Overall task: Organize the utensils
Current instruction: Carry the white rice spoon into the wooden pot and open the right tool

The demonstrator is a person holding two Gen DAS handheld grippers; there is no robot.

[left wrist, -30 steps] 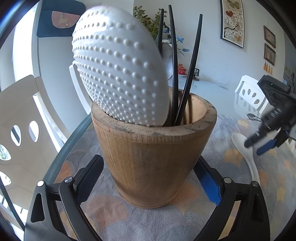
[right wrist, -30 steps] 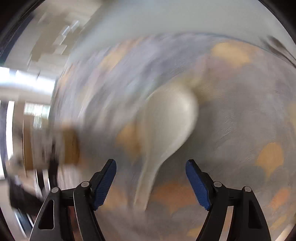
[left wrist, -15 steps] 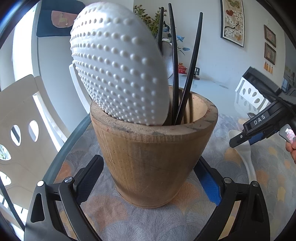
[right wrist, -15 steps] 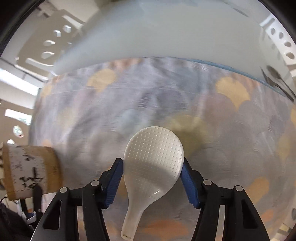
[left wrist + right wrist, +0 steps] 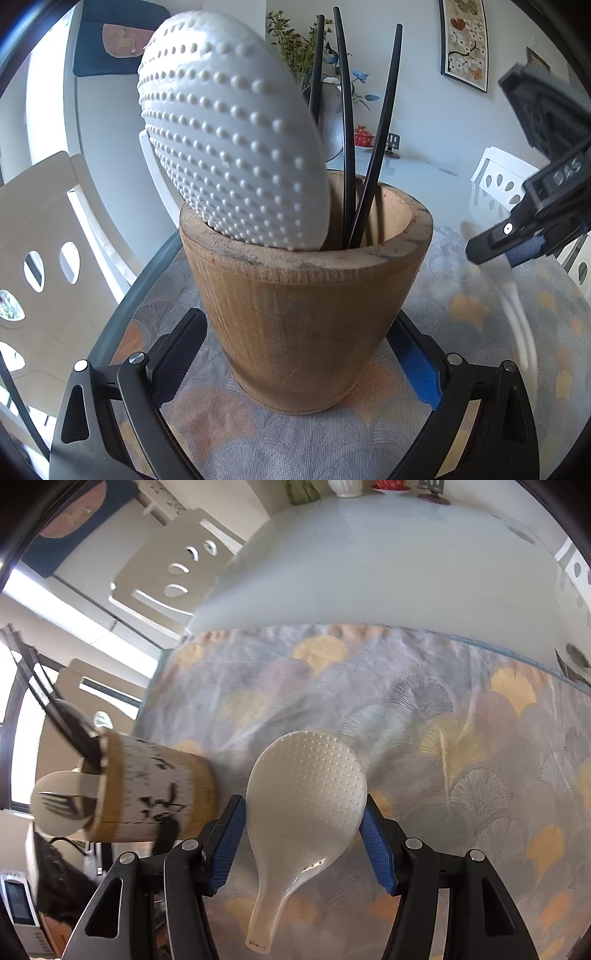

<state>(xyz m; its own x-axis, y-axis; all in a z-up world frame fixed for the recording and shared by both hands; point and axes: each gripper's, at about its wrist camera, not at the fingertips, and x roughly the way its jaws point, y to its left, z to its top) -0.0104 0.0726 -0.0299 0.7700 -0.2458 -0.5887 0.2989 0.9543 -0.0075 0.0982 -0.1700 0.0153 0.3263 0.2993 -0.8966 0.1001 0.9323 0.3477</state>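
A wooden cup [image 5: 306,314] stands on the patterned cloth between the fingers of my left gripper [image 5: 297,350], whose pads press its lower sides. A white dotted rice paddle [image 5: 229,147] and several black chopsticks [image 5: 347,129] stick out of the cup. My right gripper [image 5: 303,805] has just been closing and is now shut on the head of a second white rice paddle [image 5: 306,775], which hangs above the cloth with its handle toward the camera. The cup [image 5: 155,797] shows to the left of it. In the left wrist view the right gripper [image 5: 509,243] hovers right of the cup.
The fan-patterned cloth [image 5: 443,720] covers the near part of a glass table [image 5: 369,572]. A metal spoon [image 5: 576,661] lies at the cloth's far right edge. White chairs [image 5: 177,576] stand around the table, and a vase and small ornaments sit at its far end.
The right gripper closed on the paddle's head and lifted it off the cloth, moving up and toward the cup. The left gripper and the cup stayed still.
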